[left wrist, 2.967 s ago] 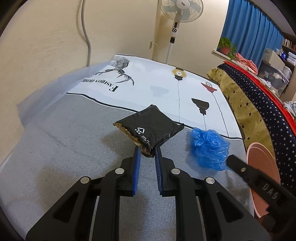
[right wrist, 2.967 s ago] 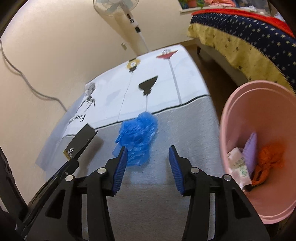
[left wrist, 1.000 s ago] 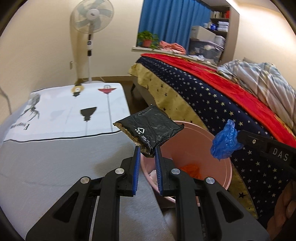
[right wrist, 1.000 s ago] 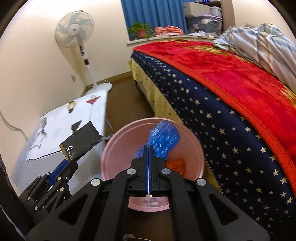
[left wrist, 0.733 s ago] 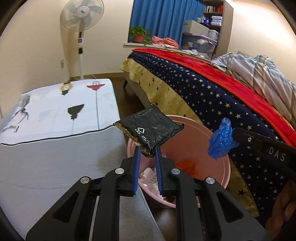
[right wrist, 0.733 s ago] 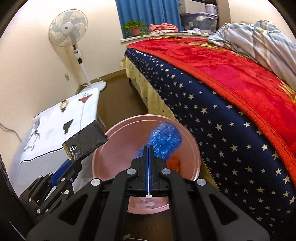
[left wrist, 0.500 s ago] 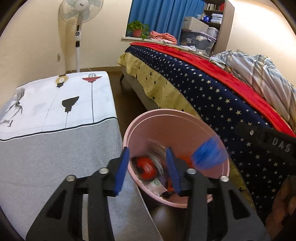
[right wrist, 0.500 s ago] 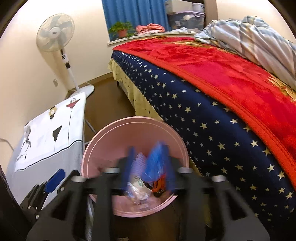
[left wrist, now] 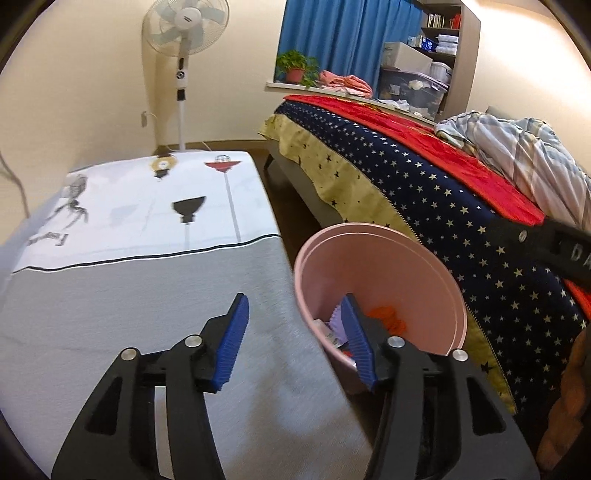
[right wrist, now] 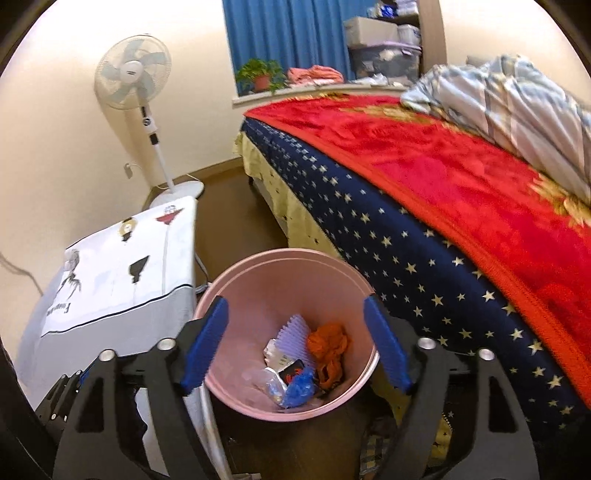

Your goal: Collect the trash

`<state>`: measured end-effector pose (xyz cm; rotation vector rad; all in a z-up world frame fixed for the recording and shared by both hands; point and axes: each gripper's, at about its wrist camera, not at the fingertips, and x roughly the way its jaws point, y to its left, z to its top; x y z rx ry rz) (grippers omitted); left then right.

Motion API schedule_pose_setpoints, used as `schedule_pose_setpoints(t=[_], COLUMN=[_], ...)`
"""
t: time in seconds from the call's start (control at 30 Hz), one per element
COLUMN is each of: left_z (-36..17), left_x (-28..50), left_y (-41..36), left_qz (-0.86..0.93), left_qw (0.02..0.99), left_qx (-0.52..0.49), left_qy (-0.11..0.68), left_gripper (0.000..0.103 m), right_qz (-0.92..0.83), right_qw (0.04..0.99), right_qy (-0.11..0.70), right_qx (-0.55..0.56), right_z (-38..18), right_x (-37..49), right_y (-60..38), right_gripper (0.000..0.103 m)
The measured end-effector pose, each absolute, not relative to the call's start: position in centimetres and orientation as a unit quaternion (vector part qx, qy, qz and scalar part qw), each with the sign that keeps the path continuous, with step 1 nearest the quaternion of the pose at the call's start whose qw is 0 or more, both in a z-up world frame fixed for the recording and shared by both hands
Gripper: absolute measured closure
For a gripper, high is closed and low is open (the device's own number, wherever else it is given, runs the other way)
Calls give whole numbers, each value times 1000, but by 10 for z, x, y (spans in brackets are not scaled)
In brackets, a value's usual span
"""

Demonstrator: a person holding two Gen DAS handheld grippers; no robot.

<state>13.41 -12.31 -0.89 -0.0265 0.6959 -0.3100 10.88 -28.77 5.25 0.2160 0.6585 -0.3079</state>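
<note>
Both hand-held grippers, left [left wrist: 293,334] and right [right wrist: 295,343], spread wide, empty, above pink bin [right wrist: 236,275] rim.

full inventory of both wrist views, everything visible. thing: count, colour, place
bin: 1, pink, on the floor between table and bed
blue plastic wad: 1, blue, in the bin
orange wad: 1, orange, in the bin
ridged piece: 1, lilac, in the bin
black packet: 1, black with red print, in the bin, partly buried
pale wrappers: count unclear, white and clear, in the bin
table: 1, grey and white printed cloth, left of the bin
bed: 1, red and starred navy covers, right of the bin
striped quilt: 1, blue-white, on the bed
fan: 1, white, by the wall
potted plant: 1, green, on the sill
curtain: 1, blue, at the window
left gripper: fingers open, empty
right gripper: fingers open, empty, over the bin
</note>
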Motion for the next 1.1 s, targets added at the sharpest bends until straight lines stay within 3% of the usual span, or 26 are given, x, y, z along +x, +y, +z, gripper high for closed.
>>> schedule_pose_setpoints(t=[0.27,0.57,1.1], left_z=[6,23,43], left_x=[104,63,19], left_y=[-86,-61,-26], left_qz=[-106,-68,-20], left_qw=[938,945,955], left_qx=[-29,-27,-29], left_qy=[328,319,295], left_gripper=[33,10,8], right_qz=[-117,-110,-73], right_qw=[947,951,949], right_qy=[292,284,307], right_qx=[68,61,4], right_z=[80,89,70], right_x=[75,44,20], right_y=[-260,-246,-203], right_gripper=[6,5,5])
